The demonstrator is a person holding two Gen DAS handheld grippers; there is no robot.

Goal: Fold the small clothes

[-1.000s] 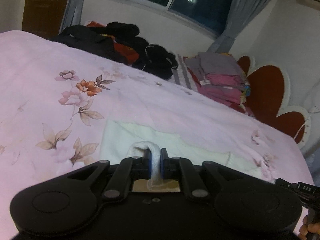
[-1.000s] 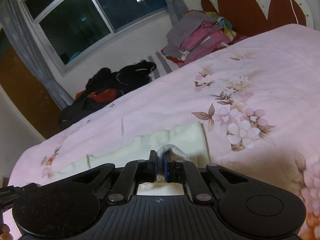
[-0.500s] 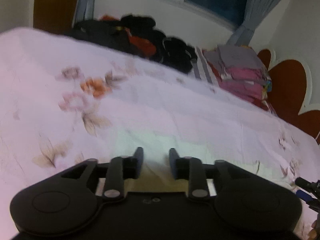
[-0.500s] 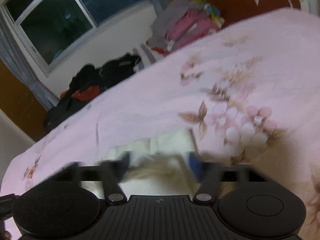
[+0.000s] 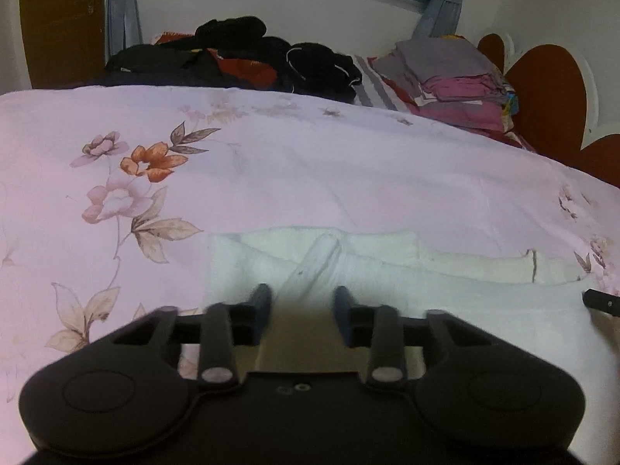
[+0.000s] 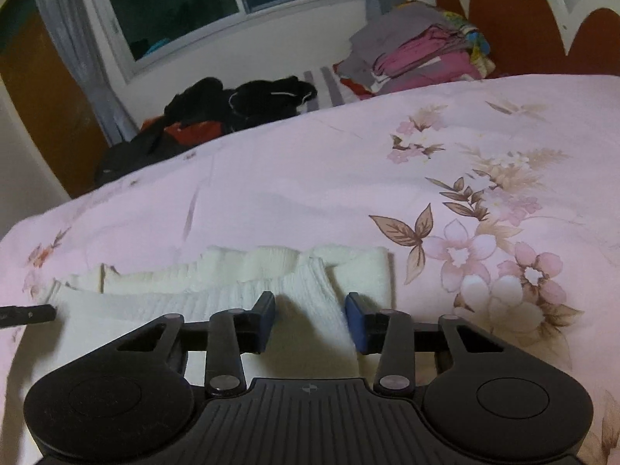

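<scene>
I'm looking at the pink floral bedspread (image 5: 271, 178) filling most of both views, and it's serving as my folding surface since it's broad and flat. Up at 12 o'clock a dark clothes heap (image 5: 240, 58) is sitting by the wall, and at 1 o'clock a folded stack (image 5: 453, 77) is lying by the headboard (probably finished pieces, though that's my guess).

The white garment (image 5: 387, 267) is lying flat on the bedspread right in front of both tools, at about 6 o'clock in each view, with a layer already doubled over so a cream ribbed band is showing along its far edge.

My left gripper (image 5: 302, 310) is sitting with its jaws spread wide, gripping nothing, with a raised pleat of cloth standing between the fingers. The right gripper (image 6: 310, 316) is doing the same, spread wide over a ridge of the garment (image 6: 310, 286). I'm reading that as both corners set down so the fold stays put.
</scene>
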